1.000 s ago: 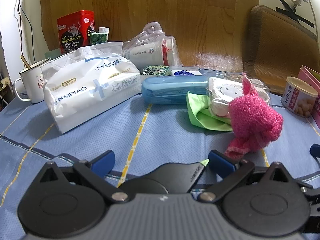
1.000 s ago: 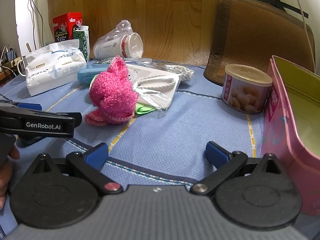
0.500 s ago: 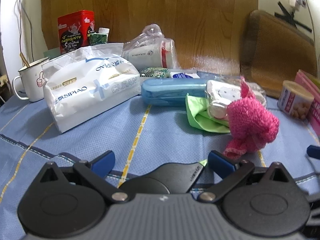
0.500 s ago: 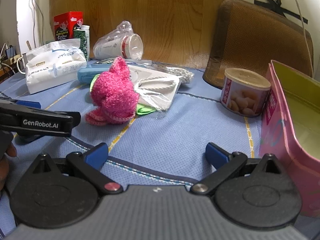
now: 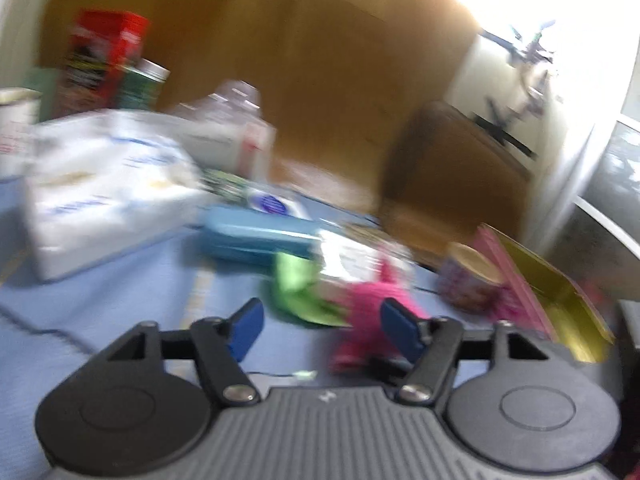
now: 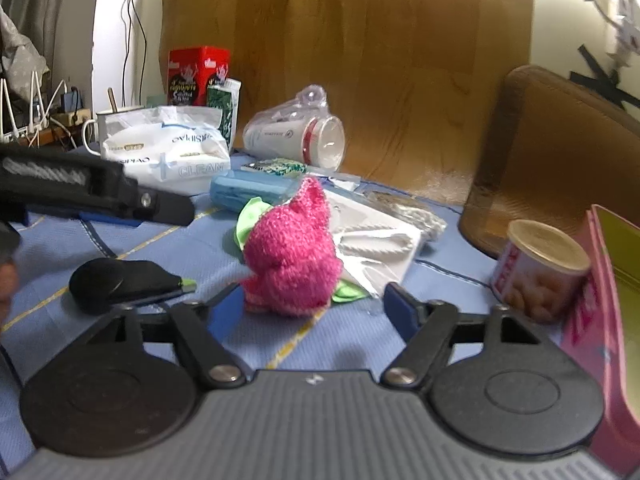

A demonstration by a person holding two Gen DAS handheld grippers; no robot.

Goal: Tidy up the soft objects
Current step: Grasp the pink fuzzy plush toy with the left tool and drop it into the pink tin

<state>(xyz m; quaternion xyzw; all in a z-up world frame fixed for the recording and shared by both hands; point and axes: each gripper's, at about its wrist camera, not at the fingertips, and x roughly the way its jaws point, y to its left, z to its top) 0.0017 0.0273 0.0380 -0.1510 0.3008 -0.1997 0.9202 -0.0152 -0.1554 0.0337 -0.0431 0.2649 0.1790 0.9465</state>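
sitting upright on the blue tablecloth [image 6: 172, 248], fuzzy pink soft toy [image 6: 294, 252], leaning against a green cloth [image 6: 250, 220] and a white plastic packet [image 6: 380, 240]. spreading wide just short of the toy, right gripper [image 6: 312, 308], gripping nothing. hovering to the left, left gripper [image 5: 320, 330], blurred, fingers parted, pinching nothing. lying beside the toy, a black case [image 6: 120, 282]. standing near a pink box [image 6: 600, 320], a can [image 6: 542, 270].
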